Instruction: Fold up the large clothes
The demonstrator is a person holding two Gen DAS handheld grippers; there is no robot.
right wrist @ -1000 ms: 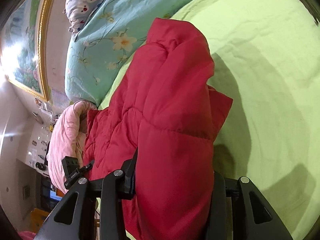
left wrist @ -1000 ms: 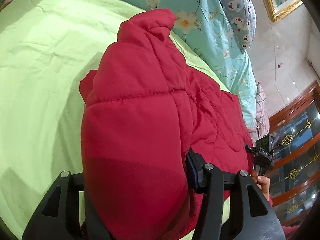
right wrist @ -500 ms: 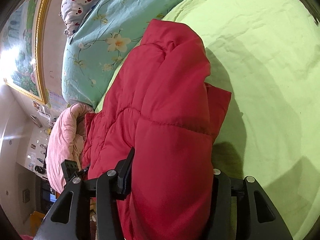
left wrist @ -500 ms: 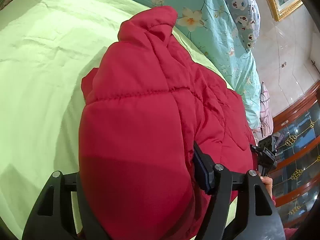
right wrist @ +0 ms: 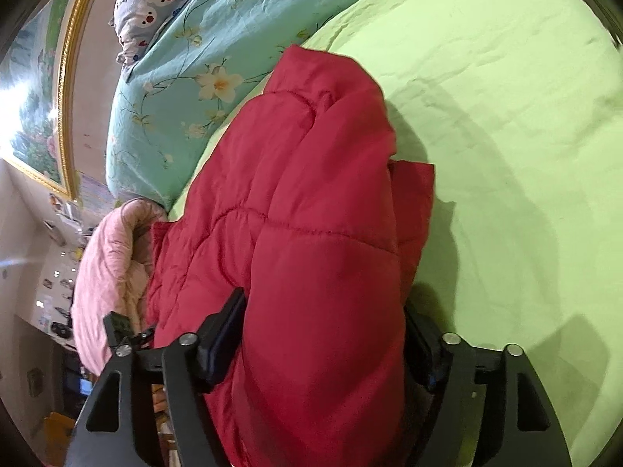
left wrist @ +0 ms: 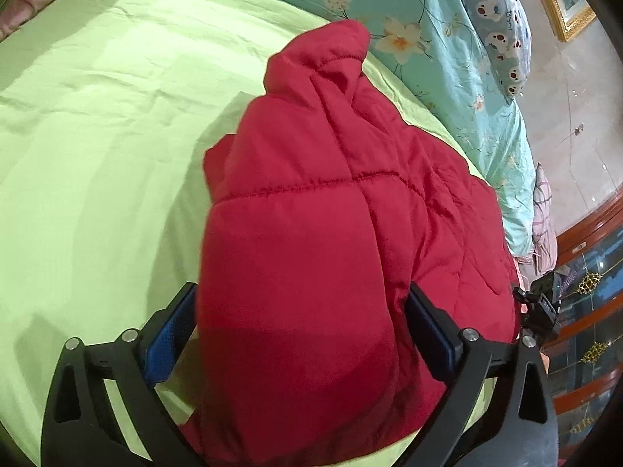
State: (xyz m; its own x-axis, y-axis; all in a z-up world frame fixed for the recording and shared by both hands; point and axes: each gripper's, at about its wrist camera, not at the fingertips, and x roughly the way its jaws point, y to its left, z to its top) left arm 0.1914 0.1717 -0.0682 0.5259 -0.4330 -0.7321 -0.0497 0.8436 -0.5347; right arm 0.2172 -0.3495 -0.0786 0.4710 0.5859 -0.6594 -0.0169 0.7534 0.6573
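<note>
Both the left tongs (left wrist: 300, 327) and right tongs (right wrist: 323, 334) are just opening, letting go of the folded red jacket (left wrist: 331, 233) on the bed (left wrist: 97, 136); this fold looks finished.

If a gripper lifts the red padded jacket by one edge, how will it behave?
The red padded jacket would probably sag and unfold, since its quilted panels already bend and crease on the green sheet. It looks puffy, so likely light for its bulk. Its smooth fabric may slip from the pads.

one red jacket (left wrist: 319, 257), two hand-held grippers (left wrist: 300, 330), one pillow (left wrist: 494, 19)
</note>
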